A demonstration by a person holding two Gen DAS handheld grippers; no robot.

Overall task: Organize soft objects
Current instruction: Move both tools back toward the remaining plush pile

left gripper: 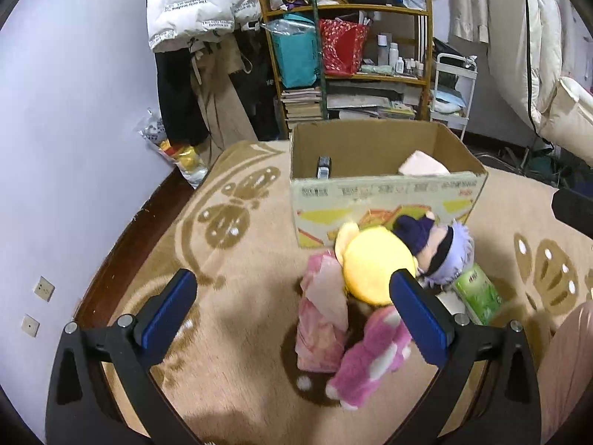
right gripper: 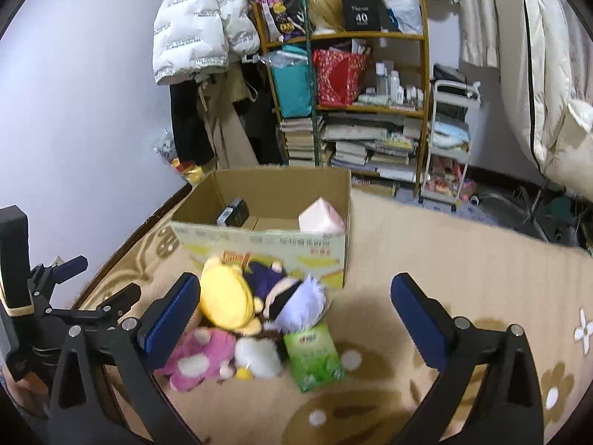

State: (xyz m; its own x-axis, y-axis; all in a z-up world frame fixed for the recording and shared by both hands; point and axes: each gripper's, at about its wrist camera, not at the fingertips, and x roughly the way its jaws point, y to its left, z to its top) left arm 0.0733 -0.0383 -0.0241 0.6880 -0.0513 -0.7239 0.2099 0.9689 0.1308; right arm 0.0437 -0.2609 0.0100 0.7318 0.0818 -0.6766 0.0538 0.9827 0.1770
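Before one open cardboard box on the carpet lie four fuzzy plush toys and two crinkly tissue packs. The box holds one pink pack. Both the left gripper and the right gripper have jaws wide apart, empty.

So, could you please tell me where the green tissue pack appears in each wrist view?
Left wrist: green tissue pack at right of centre, partly behind the right finger.
Right wrist: green tissue pack at lower centre, in plain view.
Shared landmark: the cardboard box just behind the toy pile.
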